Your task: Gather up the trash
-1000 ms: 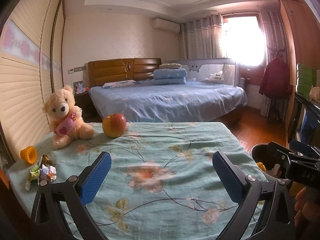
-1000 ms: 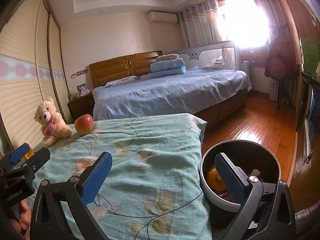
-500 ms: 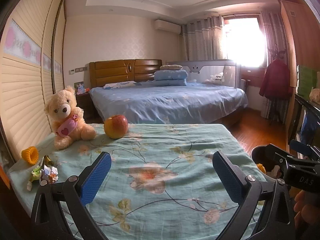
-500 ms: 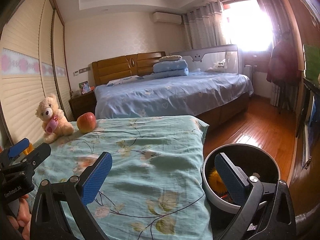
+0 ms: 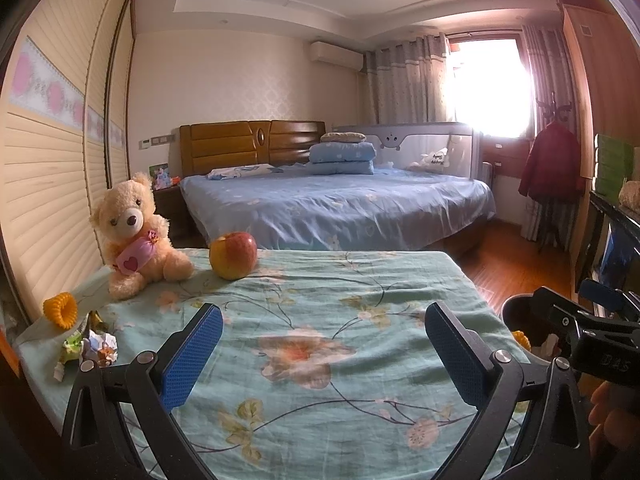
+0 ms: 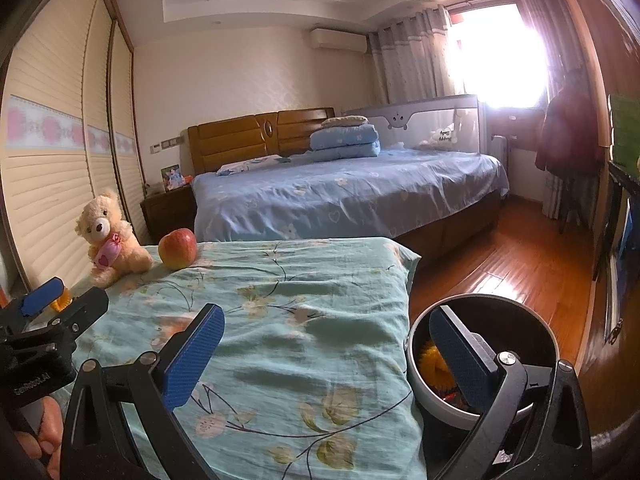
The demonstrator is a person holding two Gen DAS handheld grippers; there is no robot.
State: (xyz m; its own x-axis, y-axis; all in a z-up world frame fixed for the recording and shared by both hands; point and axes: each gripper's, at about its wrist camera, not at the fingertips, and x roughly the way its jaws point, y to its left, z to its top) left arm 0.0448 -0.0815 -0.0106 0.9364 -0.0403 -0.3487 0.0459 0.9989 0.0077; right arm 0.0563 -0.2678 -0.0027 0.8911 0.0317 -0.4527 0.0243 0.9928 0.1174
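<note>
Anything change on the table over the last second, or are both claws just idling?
Barely anything. Both views drift slightly; left claw and right claw stay open and empty. Crumpled wrappers, orange ring, apple and teddy bear haven't moved; trash bin unchanged.

Light source: daylight through the window [image 5: 490, 88] at the far right of the bedroom; warm, fairly bright overall.
Glare: the window [image 6: 496, 56] is blown out to white in both views, washing the curtains [image 5: 408, 80] beside it and casting a pinkish haze over the right edge.
Reflection: bright sheen on the wooden floor [image 6: 508, 264].
Shadows: soft, under the raised folds of the floral cloth [image 6: 280, 304].
Distortion: strong fisheye; wardrobe doors [image 5: 48, 184] and ceiling lines bow, corners go black.
Sharpness: centre crisp, edges softer.
</note>
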